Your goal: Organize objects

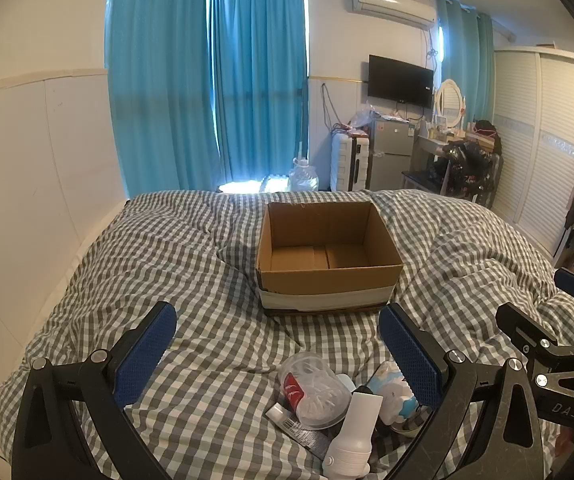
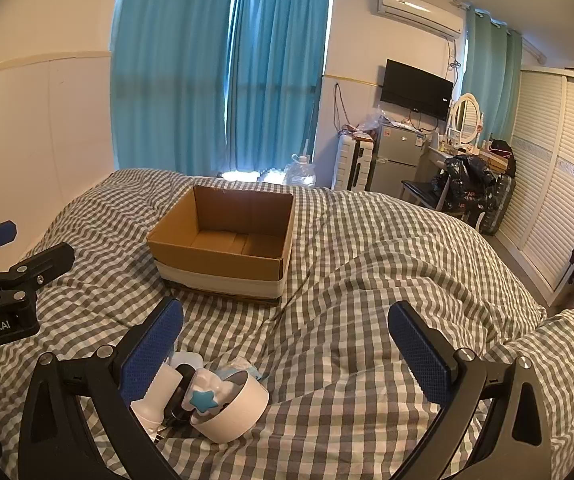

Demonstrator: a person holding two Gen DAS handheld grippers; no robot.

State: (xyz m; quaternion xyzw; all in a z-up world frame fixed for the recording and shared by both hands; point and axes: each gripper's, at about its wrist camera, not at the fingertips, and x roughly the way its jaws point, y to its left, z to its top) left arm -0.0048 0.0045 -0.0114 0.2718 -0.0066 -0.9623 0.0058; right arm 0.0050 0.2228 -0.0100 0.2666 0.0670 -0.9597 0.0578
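Blue-curtained bedroom (image 1: pixel 207 80), gingham-covered bed (image 1: pixel 167 248) under an open cardboard box (image 1: pixel 327 276)

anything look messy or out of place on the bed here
Yes: small toiletries lie jumbled in a pile on the checked duvet, a white bottle on its side, while the cardboard box beyond sits empty.
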